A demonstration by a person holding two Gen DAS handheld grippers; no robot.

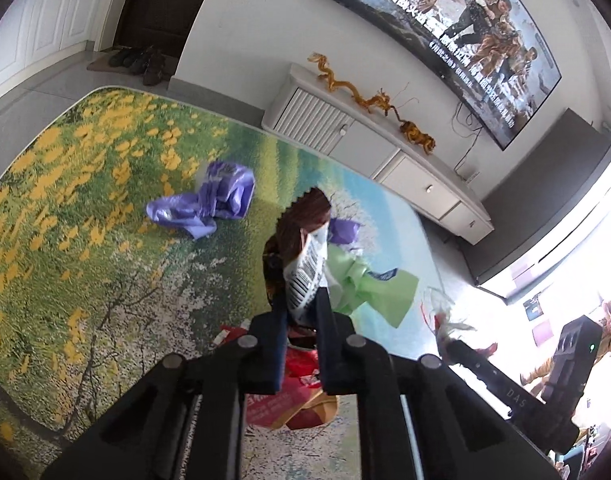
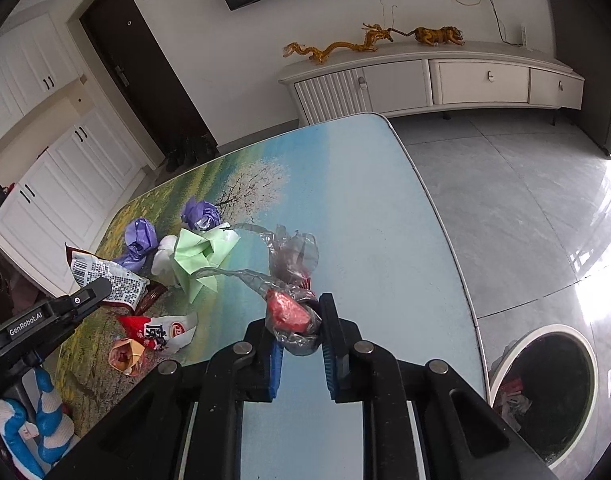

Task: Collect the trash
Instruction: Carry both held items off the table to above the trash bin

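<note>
From the left wrist view, the left gripper (image 1: 301, 312) is clamped on a brown snack wrapper (image 1: 305, 248) that sticks up between its fingers above the rug (image 1: 85, 200).

From the right wrist view, the right gripper (image 2: 301, 336) pinches a clear plastic bag (image 2: 291, 292) over the rug, the trash bin (image 2: 545, 392) lower right.
</note>
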